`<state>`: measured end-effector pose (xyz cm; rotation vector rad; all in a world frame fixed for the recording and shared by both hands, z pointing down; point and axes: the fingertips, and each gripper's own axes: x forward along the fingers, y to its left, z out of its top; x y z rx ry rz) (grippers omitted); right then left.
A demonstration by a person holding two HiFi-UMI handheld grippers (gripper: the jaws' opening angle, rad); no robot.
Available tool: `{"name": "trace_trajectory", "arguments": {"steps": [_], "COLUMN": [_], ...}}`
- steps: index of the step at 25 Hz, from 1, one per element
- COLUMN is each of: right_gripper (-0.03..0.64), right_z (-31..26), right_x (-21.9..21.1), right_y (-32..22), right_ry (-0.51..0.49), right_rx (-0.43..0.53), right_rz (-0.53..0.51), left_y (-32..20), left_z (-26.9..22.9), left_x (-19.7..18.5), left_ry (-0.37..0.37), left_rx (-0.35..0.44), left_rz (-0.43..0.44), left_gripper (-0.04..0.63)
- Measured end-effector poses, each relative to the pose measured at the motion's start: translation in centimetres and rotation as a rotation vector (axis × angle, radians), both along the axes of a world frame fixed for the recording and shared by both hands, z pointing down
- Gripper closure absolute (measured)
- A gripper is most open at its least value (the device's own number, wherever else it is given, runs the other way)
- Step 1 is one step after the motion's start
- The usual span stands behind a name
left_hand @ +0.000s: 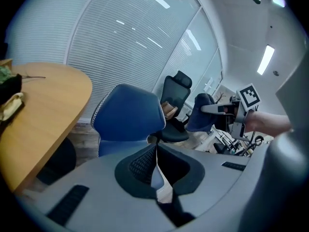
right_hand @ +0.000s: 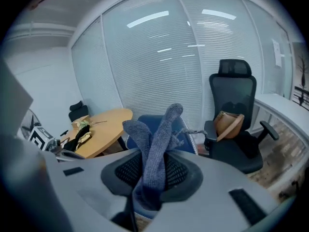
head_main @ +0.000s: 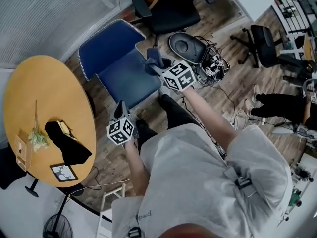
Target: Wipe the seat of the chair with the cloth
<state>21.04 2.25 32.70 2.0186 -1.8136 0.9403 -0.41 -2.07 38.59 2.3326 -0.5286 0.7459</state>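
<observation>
**What the person wears and carries**

A pale grey short-sleeved T-shirt (head_main: pixel 208 182), crossed by a grey strap (head_main: pixel 233 175) with a dark buckle (head_main: pixel 241 183), and black trousers (head_main: pixel 173 114). The left gripper (head_main: pixel 120 110) and right gripper (head_main: pixel 157 66) have grey bodies, dark mesh pads (left_hand: pixel 140 166) and black-and-white marker cubes (head_main: pixel 178 76).

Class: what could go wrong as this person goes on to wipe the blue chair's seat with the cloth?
1. The cloth is pinched in the right gripper as a bunched strip, so it may slip out or touch little of the seat.
2. The left gripper is shut, empty and off the chair, which might shift under pressure.
</observation>
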Motion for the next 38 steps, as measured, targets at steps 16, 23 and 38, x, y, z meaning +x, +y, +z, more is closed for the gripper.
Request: {"name": "trace_trajectory", "arguments": {"steps": [16,23,38], "right_gripper": [0.514,0.514,0.514], "right_z": [9.3,16.3,31.3], "right_x": [-0.6,-6.1,-16.1], "right_y": [-10.7,-17.3,-22.2], "right_ry": [0.085,0.292,1.150], "right_rx": [-0.028,-0.056,0.019], "right_rz": [-0.452,-0.656,-1.374], "left_y": [1.9,0.6,-1.4], "left_z": [6.0,10.2,19.7], "left_x": [-0.9,-2.5,-3.6], "left_ry": [-0.077,-0.075,-0.097], "left_rx": [0.011,0.006,-0.048], "left_rz": [-0.374,-0.382,-0.218], "left_gripper": [0.566,0.566,0.566]}}
